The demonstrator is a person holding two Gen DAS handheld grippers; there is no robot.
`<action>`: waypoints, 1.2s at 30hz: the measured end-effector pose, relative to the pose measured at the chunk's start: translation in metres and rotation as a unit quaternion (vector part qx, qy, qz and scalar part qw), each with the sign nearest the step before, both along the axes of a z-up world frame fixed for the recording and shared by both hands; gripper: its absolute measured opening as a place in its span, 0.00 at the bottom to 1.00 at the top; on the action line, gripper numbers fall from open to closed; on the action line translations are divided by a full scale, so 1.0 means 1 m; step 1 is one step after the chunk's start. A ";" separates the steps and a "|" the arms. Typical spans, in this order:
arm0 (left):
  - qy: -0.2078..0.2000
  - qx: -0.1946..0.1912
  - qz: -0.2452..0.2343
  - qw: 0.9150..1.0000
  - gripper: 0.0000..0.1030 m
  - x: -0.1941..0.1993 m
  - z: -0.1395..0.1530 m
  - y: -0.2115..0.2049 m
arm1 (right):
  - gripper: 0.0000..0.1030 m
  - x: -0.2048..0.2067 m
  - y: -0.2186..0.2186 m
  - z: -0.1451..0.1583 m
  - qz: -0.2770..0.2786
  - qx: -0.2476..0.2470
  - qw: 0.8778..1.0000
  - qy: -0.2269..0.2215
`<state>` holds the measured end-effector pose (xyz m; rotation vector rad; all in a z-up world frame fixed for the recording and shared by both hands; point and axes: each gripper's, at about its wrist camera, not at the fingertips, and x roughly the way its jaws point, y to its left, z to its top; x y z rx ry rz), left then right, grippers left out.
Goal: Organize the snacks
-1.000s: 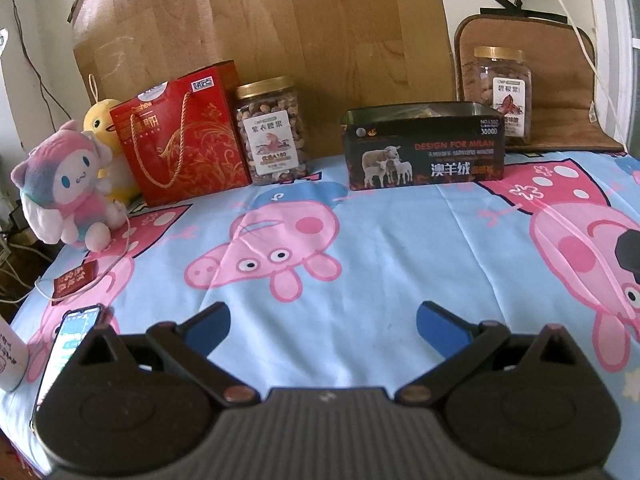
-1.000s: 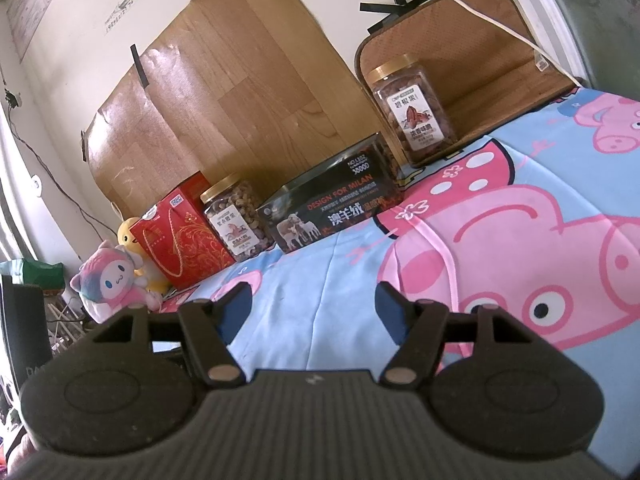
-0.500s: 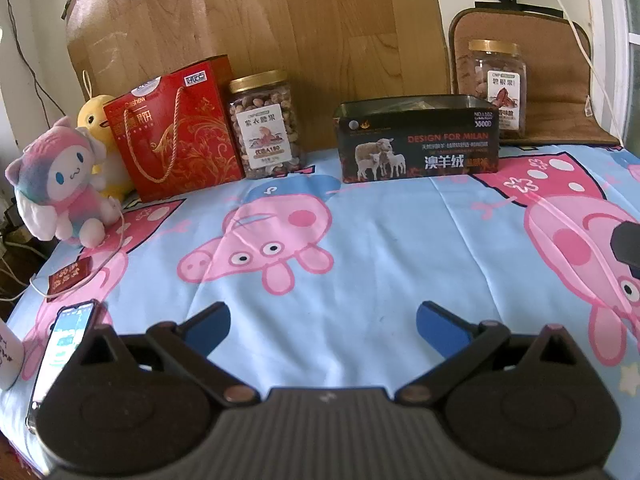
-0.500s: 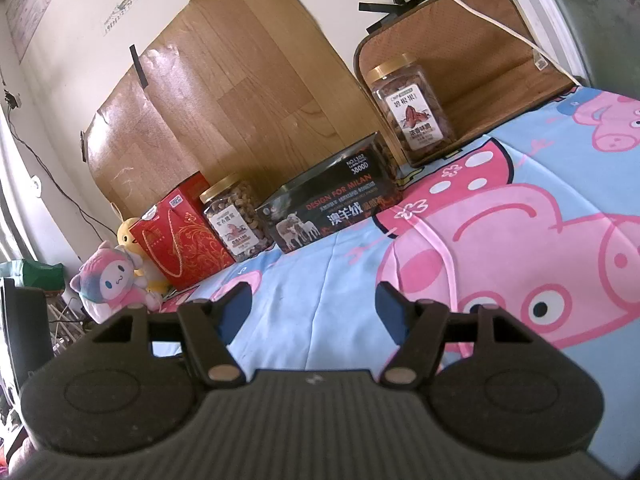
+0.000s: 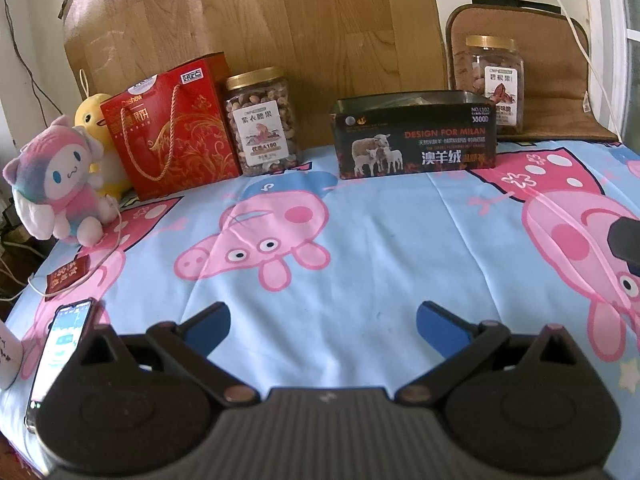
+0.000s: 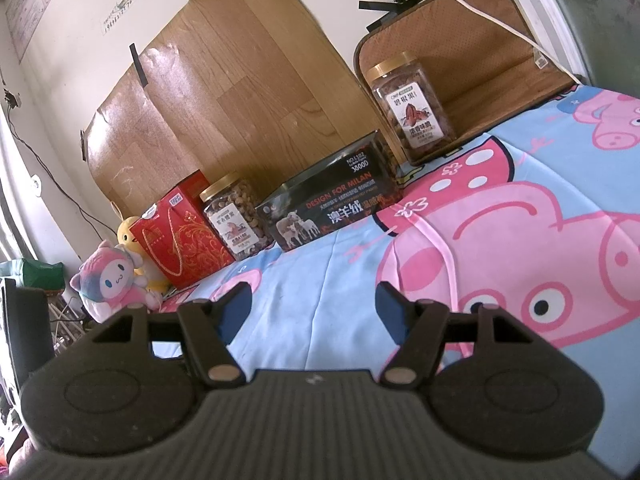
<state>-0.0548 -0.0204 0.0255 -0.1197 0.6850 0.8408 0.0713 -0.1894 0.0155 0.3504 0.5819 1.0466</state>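
Observation:
A row of snacks stands along the back of the bed. A red gift bag (image 5: 172,128) (image 6: 180,236) is at the left. A gold-lidded jar of nuts (image 5: 262,120) (image 6: 234,216) stands beside it. An open black tin box (image 5: 416,136) (image 6: 332,204) sits in the middle. A second nut jar (image 5: 494,80) (image 6: 412,104) stands behind it to the right. My left gripper (image 5: 323,320) is open and empty above the sheet, well short of the row. My right gripper (image 6: 315,308) is open and empty too.
A pink plush toy (image 5: 56,188) (image 6: 108,280) and a yellow plush (image 5: 94,120) sit left of the bag. A phone (image 5: 60,344) and a small red packet (image 5: 66,276) lie on the cartoon-pig sheet (image 5: 360,240) at the left. A brown cushion (image 5: 560,80) and wood-pattern board (image 5: 260,20) lean on the wall.
The left wrist view has tilted down slightly, so the row of snacks sits lower in the frame. The right gripper has not moved. Both stay open.

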 end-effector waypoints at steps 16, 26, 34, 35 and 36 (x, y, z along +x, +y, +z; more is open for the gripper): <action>0.004 -0.003 -0.004 1.000 1.00 0.002 -0.002 -0.002 | 0.68 0.001 0.000 0.000 0.001 0.000 1.000 0.001; 0.007 -0.010 -0.009 1.000 1.00 0.004 -0.001 0.000 | 0.69 0.001 0.001 -0.001 0.001 -0.001 1.000 0.002; 0.009 -0.011 -0.010 1.000 1.00 0.005 -0.002 0.000 | 0.69 0.002 0.001 -0.003 0.001 -0.002 1.000 0.005; 0.009 -0.011 -0.010 1.000 1.00 0.005 -0.002 0.000 | 0.69 0.002 0.001 -0.003 0.001 -0.002 1.000 0.005; 0.009 -0.011 -0.010 1.000 1.00 0.005 -0.002 0.000 | 0.69 0.003 0.002 -0.003 0.001 -0.002 1.000 0.005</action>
